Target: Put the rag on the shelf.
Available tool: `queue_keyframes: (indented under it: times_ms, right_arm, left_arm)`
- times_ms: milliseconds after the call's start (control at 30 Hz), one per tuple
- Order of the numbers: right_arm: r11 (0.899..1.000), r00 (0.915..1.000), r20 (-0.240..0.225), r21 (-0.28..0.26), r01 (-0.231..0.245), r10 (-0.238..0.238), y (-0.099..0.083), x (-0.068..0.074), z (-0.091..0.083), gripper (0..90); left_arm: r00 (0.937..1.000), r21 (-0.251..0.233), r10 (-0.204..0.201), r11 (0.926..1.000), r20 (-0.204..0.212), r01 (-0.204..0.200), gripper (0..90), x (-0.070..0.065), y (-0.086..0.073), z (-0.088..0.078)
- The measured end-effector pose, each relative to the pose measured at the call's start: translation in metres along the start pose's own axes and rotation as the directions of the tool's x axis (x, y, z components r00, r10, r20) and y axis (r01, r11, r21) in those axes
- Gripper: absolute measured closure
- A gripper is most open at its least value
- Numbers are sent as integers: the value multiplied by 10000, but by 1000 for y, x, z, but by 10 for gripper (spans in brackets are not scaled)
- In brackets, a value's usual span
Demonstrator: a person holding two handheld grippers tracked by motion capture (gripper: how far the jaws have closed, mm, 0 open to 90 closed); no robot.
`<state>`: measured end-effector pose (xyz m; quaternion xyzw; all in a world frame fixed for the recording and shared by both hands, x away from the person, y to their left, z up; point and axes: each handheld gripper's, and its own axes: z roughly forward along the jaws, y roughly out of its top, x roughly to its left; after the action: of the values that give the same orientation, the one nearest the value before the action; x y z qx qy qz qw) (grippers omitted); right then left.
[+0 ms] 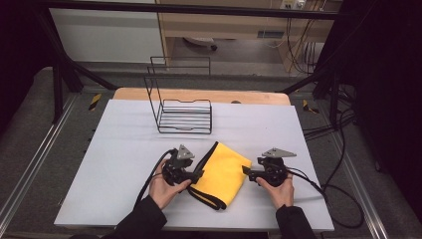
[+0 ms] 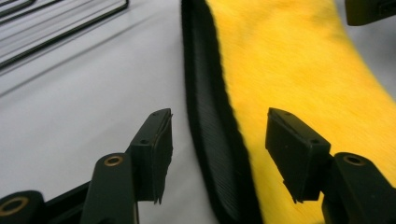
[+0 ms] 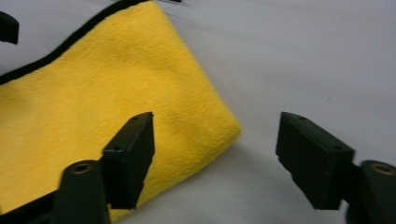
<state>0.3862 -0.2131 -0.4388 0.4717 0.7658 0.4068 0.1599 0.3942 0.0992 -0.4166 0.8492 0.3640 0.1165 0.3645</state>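
Black jaws of the left gripper point(image 2: 215, 149) stand apart, straddling the black-trimmed edge of the folded yellow fleece cloth point(image 2: 299, 79) without pressing on it; nothing is grasped there. On the other side, the right gripper point(image 3: 215, 158) is likewise released, its jaws spread around the cloth's rounded folded corner, 1 jaw over the yellow pile and the other over the bare pale grey table top point(image 3: 327, 56).

From the high view, the cloth point(image 1: 225, 172) lies flat near the front of the table point(image 1: 124, 149), between the 2 grippers, with the left gripper point(image 1: 199, 175) at its left edge and the right gripper point(image 1: 246, 171) at its right corner. A black wire rack point(image 1: 183, 115) stands well apart toward the back and holds nothing.

As a judgement: the cloth appears already folded at least once, and the work in hand is taking hold of it at both sides. Gripping, lifting and any move toward the rack are not yet done.
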Motion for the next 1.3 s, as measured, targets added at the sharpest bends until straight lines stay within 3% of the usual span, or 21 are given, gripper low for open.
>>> queue_keyframes:
  times_ms: [67, 100, 167, 200, 233, 300, 400, 567, 667, 767, 833, 867, 1033, 1100, 1300]
  right_arm:
    - [10000, 9999, 138, 49, -60, 59, 1, -1, 1, 342]
    - [10000, 9996, 270, 81, -5, 3, 2, -2, 6, 416]
    - [9999, 9990, 439, 141, 33, -39, 3, -3, 9, 455]
    - [9995, 9989, 462, 301, -59, 45, 5, -5, 14, 528]
    - [9992, 9988, 495, 397, -86, 66, 5, -5, 15, 548]
    - [9977, 9988, 451, 630, -232, 204, 5, -5, 19, 580]
    - [9970, 9989, 350, 707, -322, 298, 4, -5, 21, 625]
    - [9914, 9957, 63, 932, -923, 921, 5, -3, 26, 750]
    - [9925, 9968, -84, 936, -784, 796, 7, -2, 26, 818]
    - [9936, 9976, -186, 933, -645, 665, 10, -3, 27, 841]
    - [9947, 9981, -206, 868, -559, 578, 11, -3, 28, 843]
    - [9963, 9994, -208, 816, -274, 292, 16, -2, 32, 845]
    - [9972, 9983, -469, 652, 371, -341, 27, 2, 46, 845]
    - [9954, 9941, -763, 498, 813, -774, 36, 6, 58, 845]
    - [9903, 9815, -1358, 157, 1384, -1350, 47, 14, 80, 840]
  left_arm:
    - [9997, 133, -99, 9999, 203, 96, 419, 4, 2, 4]
    - [9994, 277, -170, 9995, 298, 162, 439, 7, 4, 7]
    - [9993, 610, 48, 9981, 361, -70, 455, 8, 2, 12]
    - [9981, 825, 117, 9964, 603, -166, 462, 6, -2, 13]
    - [9981, 825, 117, 9964, 603, -166, 470, 6, -2, 13]
    - [9947, 1096, 27, 9939, 1030, -141, 479, 4, -11, 12]
    - [9936, 1115, 21, 9937, 1126, -147, 488, 4, -17, 10]
    - [9904, 933, -211, 9956, 1364, 83, 534, 2, -25, 12]
    - [9905, 712, -307, 9972, 1342, 213, 577, 0, -29, 11]
    - [9874, 749, -496, 9964, 1503, 387, 701, -1, -29, 9]
    - [9905, 686, -425, 9971, 1309, 337, 748, -6, -29, 7]
    - [9920, 678, -368, 9973, 1211, 288, 760, -9, -28, 6]
    - [9927, 658, -549, 9967, 1073, 480, 767, -20, -33, -4]
    - [9914, 453, -924, 9950, 925, 885, 759, -24, -38, -9]
    - [9942, 225, -893, 9959, 597, 881, 716, -29, -45, -10]
